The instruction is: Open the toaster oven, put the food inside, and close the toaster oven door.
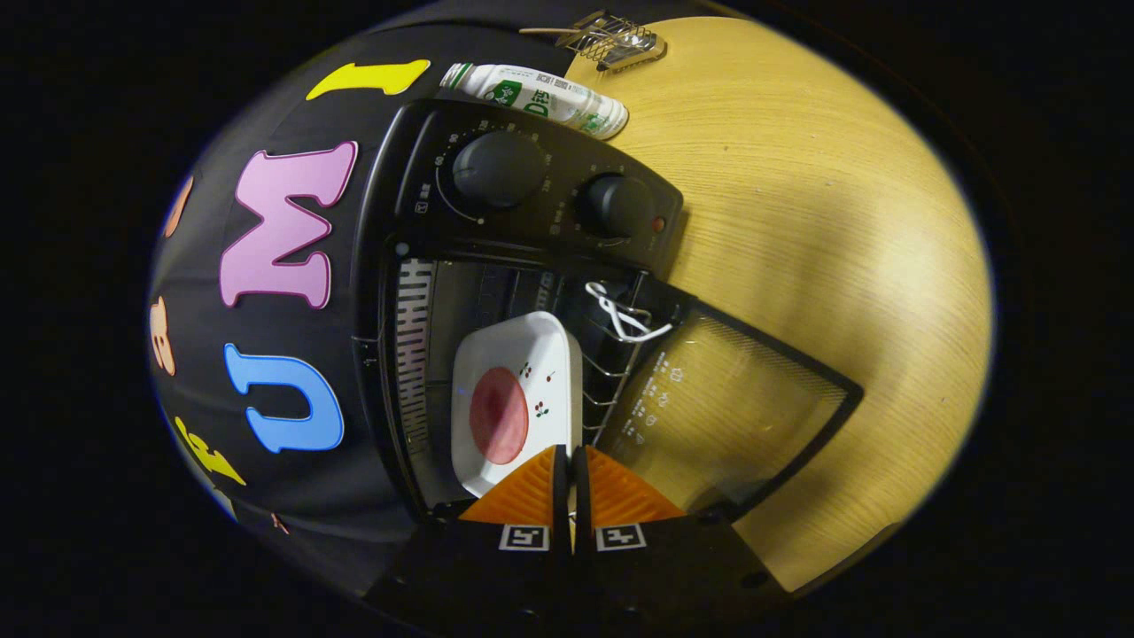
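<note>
Orange-fingered and nearly pinched together, the gripper (568, 483) sits at six o'clock with only a thin slit left between its two ribbed fingers (524, 493), and the near edge of the white plate (518, 354) appears to be caught in that slit; whether both pads really press on the rim I cannot tell, since the fingers cover the contact. On the plate lies a round pink slice of food (498, 416), just ahead of the fingertips toward eleven o'clock. The plate is already within the mouth of the toaster oven (416, 266), resting on or just above the wire rack (611, 372) whose bars show at the plate's two o'clock side. The oven's glass door (735, 408) is swung fully open and lies out toward three o'clock over the wooden table (797, 177). Two dark knobs (499, 168) sit on the control panel at twelve o'clock, and beyond them a white bottle (540, 96) lies on its side, with a small wire stand (616, 40) farther off at one o'clock. By my reading the opening is done and the loading is nearly so: the plate looks far enough in, though it may want a little more push. What remains is to let go of the rim, draw clear, and lift the door closed.
</note>
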